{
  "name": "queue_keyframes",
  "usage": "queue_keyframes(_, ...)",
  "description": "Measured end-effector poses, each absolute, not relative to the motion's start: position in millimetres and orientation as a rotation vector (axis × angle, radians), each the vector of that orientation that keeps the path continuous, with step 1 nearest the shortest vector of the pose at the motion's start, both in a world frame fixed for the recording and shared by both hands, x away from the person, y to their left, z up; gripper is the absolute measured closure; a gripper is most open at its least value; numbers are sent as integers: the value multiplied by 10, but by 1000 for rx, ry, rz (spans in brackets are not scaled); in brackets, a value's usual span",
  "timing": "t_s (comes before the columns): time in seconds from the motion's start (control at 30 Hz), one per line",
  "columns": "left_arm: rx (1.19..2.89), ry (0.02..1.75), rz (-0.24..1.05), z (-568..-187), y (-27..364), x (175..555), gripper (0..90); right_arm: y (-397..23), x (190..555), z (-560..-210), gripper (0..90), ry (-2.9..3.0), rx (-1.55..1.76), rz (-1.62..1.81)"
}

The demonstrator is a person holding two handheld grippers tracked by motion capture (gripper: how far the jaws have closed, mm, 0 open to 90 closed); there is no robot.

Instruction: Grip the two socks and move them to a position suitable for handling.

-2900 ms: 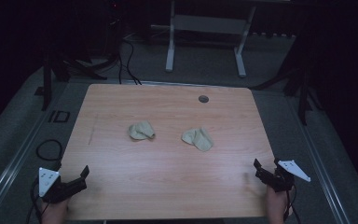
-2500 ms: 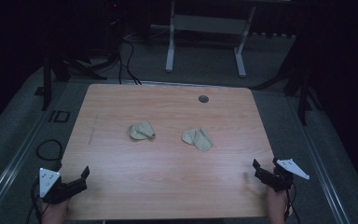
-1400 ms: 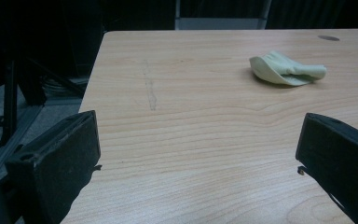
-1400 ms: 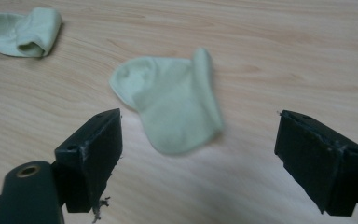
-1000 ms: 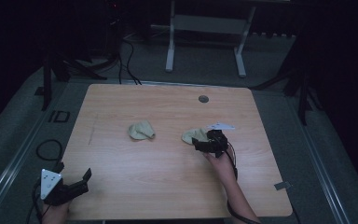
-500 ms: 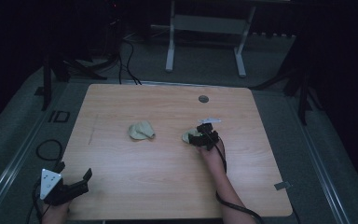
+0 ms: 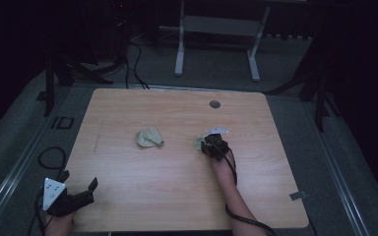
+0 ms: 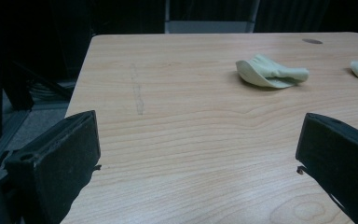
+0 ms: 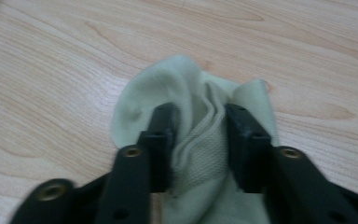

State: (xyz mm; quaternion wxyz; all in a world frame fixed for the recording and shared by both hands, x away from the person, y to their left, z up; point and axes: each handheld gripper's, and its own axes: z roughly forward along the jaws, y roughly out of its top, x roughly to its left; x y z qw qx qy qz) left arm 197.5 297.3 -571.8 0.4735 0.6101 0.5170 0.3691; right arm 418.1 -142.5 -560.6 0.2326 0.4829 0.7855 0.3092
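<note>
Two pale green socks lie on my wooden table [image 7: 128, 196], and I have one of them between the jaws of my right gripper [image 9: 198, 149]. Seen from the right gripper view, that right sock [image 9: 196, 107] is bunched up flat on the wood, with a ribbed fold rising between the two black jaws. These jaws have just been closing, and both now press against the fold from either side, so I read this as a pinch on the cloth, with the sock not lifted. From above, my right gripper [image 7: 214, 146] sits at the middle right of the table, my forearm stretched out toward it from the near edge, and a bit of the sock [image 7: 198, 142] peeks out on its left side.

Well apart from it, toward the middle of the table, the left sock [image 7: 149, 137] lies crumpled on its own, touched by nothing. My left gripper view shows it [image 8: 270, 73] ahead and to the right on the wood.

My left gripper [image 7: 71, 194] rests at the near left corner of the table, with its jaws spread wide and only bare wood between them [image 8: 198, 168].

A small dark round plug [image 7: 215, 104] is set in the tabletop near the far edge.
</note>
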Motion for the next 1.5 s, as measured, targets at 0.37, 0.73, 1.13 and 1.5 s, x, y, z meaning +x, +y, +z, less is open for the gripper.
queue_keyframes(0.37, 1502, 1229, 894, -5717, 2948, 1977, 0, -1433, 4134, -5418, 784, 2195, 1333, 870)
queue_keyframes(0.73, 1517, 1228, 911, -5709, 2932, 1967, 0, -1382, 3670, -4832, 786, 2161, 1226, 984)
queue_keyframes(1.13, 1515, 1246, 916, -5714, 2929, 1975, 0, -1194, 2951, -4796, 784, 2231, 1017, 1064)
queue_keyframes(1.5, 1517, 1228, 928, -5697, 2881, 1984, 0, -1015, 2523, -5447, 780, 2362, 1109, 992)
